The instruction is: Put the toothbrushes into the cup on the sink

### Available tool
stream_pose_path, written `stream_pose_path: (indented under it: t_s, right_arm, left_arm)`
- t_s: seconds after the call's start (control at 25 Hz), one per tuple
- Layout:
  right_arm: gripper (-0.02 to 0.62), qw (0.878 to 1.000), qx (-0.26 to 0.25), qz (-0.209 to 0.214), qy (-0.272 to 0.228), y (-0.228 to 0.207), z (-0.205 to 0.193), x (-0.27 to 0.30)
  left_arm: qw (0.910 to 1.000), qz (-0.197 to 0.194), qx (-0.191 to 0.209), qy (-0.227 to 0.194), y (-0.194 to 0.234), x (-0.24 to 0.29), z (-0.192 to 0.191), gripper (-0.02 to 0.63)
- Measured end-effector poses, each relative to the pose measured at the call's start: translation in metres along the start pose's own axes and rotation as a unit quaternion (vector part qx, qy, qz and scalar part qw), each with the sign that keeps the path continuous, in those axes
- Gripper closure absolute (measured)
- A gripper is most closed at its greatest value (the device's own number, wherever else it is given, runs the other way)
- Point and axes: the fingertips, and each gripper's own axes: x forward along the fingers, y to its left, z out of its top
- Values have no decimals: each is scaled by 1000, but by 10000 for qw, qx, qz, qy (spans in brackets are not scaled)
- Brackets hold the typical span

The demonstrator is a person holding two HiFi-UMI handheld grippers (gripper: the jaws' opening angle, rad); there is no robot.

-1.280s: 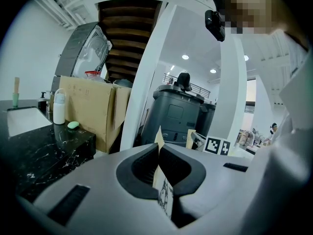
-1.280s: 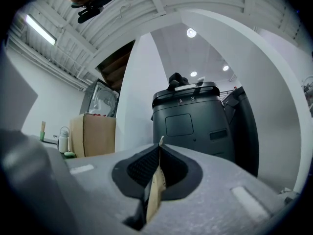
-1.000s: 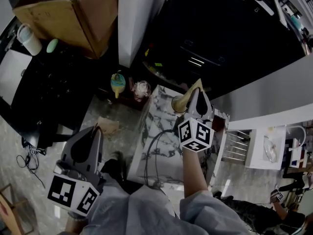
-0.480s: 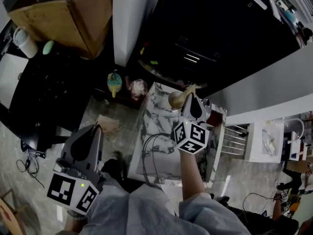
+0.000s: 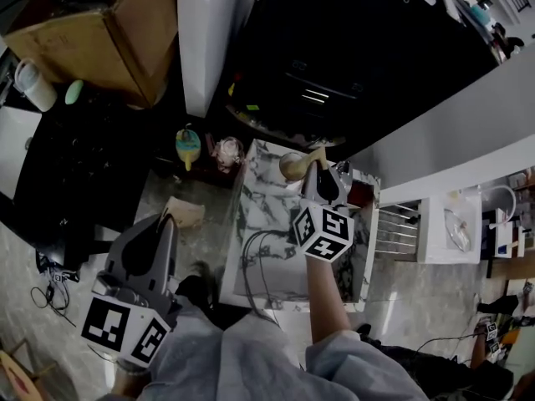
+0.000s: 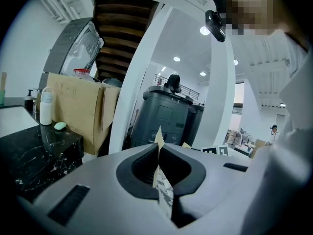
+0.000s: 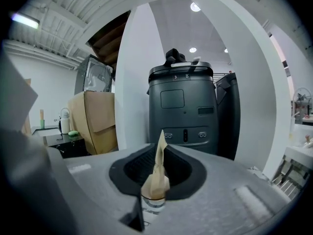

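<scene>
Pretty dim room here. Looking down, there's a white marble-look sink top (image 5: pixel 266 215) in the middle with a dark cable (image 5: pixel 251 253) looped over it, pale speckled floor (image 5: pixel 155 186) around it, and a white rack (image 5: pixel 401 234) just off its right side. To the left is a black stone counter (image 5: pixel 50 153) with a white bottle (image 5: pixel 28 86) and a little green thing (image 5: pixel 73 92) on it, and two small colourful items (image 5: pixel 187 144) sit on the floor near the sink top's far corner. Behind all that are a big cardboard box (image 5: pixel 109 27), a white pillar (image 5: pixel 205 32) and a dark grey machine (image 7: pixel 185 106). The cup (image 5: pixel 289 167) stands at the far edge of the sink top. The right gripper (image 5: pixel 320 165) is right beside it, jaws pressed together on a toothbrush (image 7: pixel 161 148) in tan paper wrap. The pointed end sticks up past the jaws and the low end sits at the cup's mouth. Can't tell if it's actually inside, or what else is in the cup. The left gripper (image 5: pixel 165 220) hangs low over the floor, well away from the cup, pinching the other toothbrush (image 6: pixel 158 138), also paper wrapped.
</scene>
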Motion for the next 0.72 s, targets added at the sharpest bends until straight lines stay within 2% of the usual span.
stream_pose_path:
  t_s: [0.2,0.72]
  right_arm:
    - [517,9999,73,14,-99,2,11,-12]
    - [526,9970,362,-96,-675,-8,59,-76]
  left_arm:
    - [9999,-120,53,-16,-5,-1,3,600]
    - [9980,-602,203,-40,-29,9,14,600]
